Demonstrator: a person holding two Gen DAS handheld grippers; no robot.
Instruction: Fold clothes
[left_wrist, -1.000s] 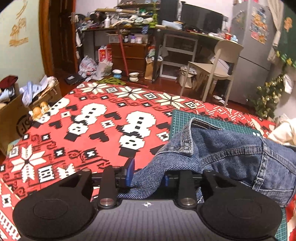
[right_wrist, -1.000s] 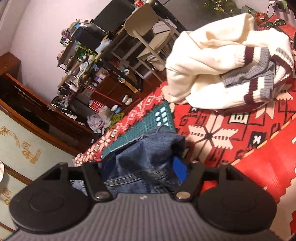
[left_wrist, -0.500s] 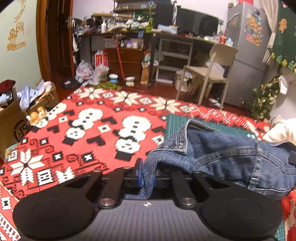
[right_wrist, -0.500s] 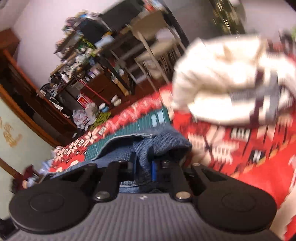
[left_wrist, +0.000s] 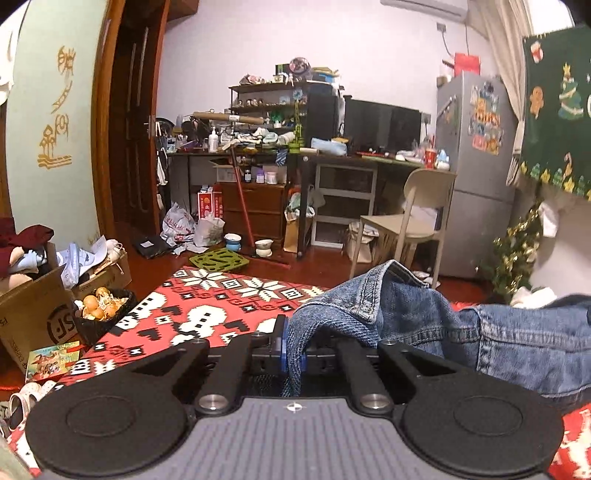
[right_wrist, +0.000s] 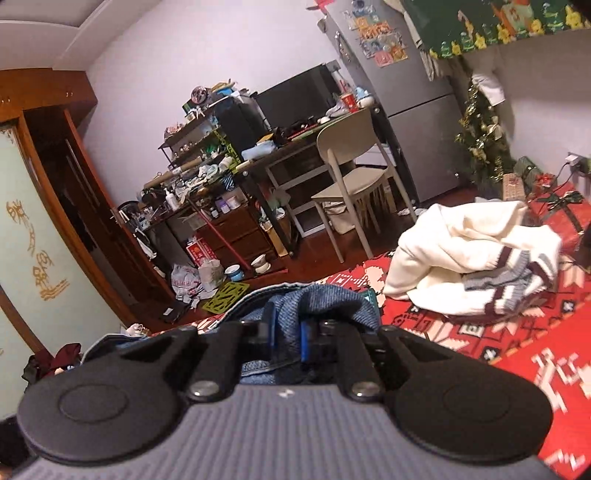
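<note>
A blue denim garment hangs lifted above the red patterned cloth, stretching off to the right in the left wrist view. My left gripper is shut on a fold of its edge. In the right wrist view the same denim garment bunches over the fingers, and my right gripper is shut on it. A cream sweater with maroon and grey striped cuffs lies crumpled on the red cloth to the right.
A beige chair, a cluttered desk and a grey fridge stand beyond the cloth. Cardboard boxes and a basket of oranges sit at the left edge. A small decorated tree stands at the right.
Both grippers closed on the denim and rose, tilting up so the room fills the views. The garment has lifted off the green mat, which is no longer in sight.
</note>
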